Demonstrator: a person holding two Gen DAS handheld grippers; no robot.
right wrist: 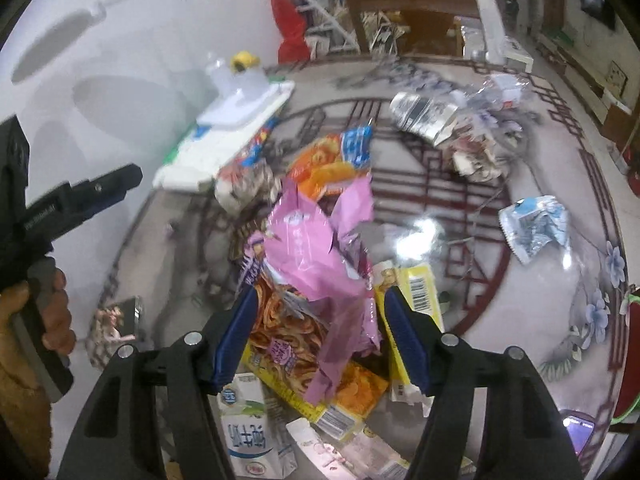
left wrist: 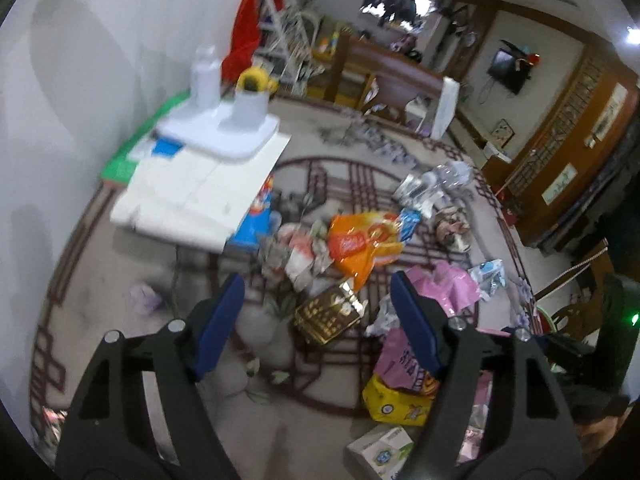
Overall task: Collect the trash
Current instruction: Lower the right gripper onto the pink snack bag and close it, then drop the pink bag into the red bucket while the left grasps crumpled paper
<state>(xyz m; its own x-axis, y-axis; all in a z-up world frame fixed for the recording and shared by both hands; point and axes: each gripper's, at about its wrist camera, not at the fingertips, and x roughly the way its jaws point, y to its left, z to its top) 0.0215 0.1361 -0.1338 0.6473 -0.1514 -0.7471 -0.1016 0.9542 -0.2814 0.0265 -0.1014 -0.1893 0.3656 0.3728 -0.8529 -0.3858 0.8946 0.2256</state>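
Reaching down over the littered floor (left wrist: 120,280), I hold both claws apart with nothing gripped. My right claw (right wrist: 316,328) straddles a crumpled pink wrapper (right wrist: 312,248), its blue pads to either side but not pressing, because this piece lies on top of the pile and is the easiest to lift first. Under it lie a snack bag (right wrist: 280,320), a yellow box (right wrist: 420,288) and a milk carton (right wrist: 244,432). My left claw (left wrist: 320,312) hangs released above a brown-and-gold box (left wrist: 326,314), near an orange bag (left wrist: 360,244). Trash lies scattered across the patterned rug (left wrist: 312,176), beside a low white bench (left wrist: 192,196), so collecting has barely begun.
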